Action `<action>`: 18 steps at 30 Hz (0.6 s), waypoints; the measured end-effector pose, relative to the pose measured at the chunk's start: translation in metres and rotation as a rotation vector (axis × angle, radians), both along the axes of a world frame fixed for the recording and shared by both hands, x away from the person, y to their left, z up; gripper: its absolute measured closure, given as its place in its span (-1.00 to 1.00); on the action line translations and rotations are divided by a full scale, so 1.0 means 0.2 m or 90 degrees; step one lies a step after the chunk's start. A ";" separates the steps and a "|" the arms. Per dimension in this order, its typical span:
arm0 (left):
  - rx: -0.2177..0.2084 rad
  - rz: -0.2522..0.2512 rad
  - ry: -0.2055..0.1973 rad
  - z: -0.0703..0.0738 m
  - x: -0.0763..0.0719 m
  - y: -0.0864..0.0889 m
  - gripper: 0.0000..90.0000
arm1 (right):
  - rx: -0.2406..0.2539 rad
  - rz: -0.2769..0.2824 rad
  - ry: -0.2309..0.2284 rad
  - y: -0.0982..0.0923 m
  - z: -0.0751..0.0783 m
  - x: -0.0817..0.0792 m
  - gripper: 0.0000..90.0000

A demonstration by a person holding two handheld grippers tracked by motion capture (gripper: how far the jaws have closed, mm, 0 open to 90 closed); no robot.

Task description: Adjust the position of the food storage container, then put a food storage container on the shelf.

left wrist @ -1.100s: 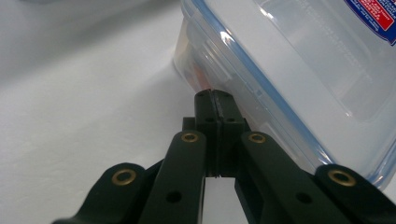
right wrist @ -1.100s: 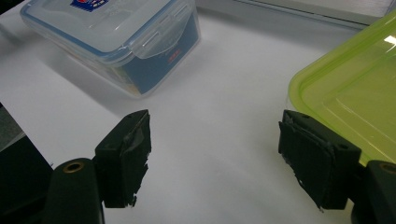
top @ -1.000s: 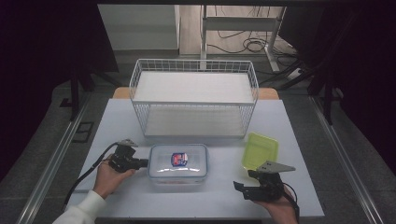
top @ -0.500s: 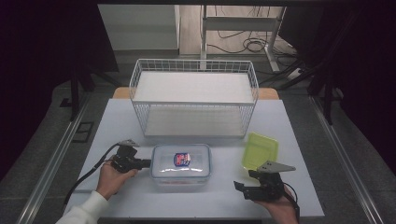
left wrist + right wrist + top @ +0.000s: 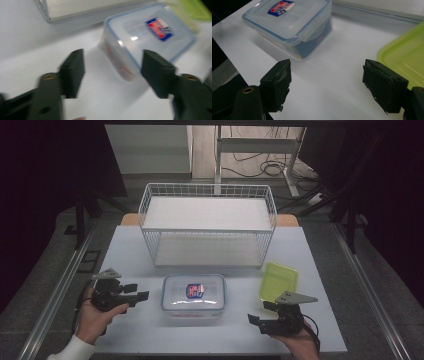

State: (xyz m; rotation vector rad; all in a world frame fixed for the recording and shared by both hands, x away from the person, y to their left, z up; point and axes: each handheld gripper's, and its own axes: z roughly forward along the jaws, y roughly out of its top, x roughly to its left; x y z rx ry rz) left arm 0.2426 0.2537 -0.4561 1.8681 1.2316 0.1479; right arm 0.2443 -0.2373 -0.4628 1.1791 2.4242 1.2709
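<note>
Clear rectangular plastic container with blue-rimmed snap lid (image 5: 194,293) sits at counter (image 5: 140,265) centre front, just ahead of the white wire basket rack (image 5: 207,230); long axis runs left–right across the counter. Left tongs (image 5: 136,293) lie just off its left short end, pointing level at it, not touching; their jaws have just been opening and stand apart with nothing between. Left hand is nearer. Right tongs (image 5: 261,321) rest low at the front right, jaws apart and empty, beside the lime-green plastic lid (image 5: 280,280). Judgement: container just released.
</note>
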 end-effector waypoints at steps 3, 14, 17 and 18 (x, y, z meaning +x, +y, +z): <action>-0.022 0.001 0.010 0.02 -0.06 0.01 -0.46 | 0.013 0.011 0.000 0.05 0.03 0.01 -0.52; -0.044 0.005 0.006 0.04 -0.11 0.03 -0.56 | 0.031 0.015 0.025 0.13 0.05 0.06 -0.53; -0.062 0.000 0.015 0.03 -0.10 0.02 -0.56 | 0.036 0.013 0.035 0.14 0.05 0.06 -0.53; -0.062 0.000 0.015 0.03 -0.10 0.02 -0.56 | 0.036 0.013 0.035 0.14 0.05 0.06 -0.53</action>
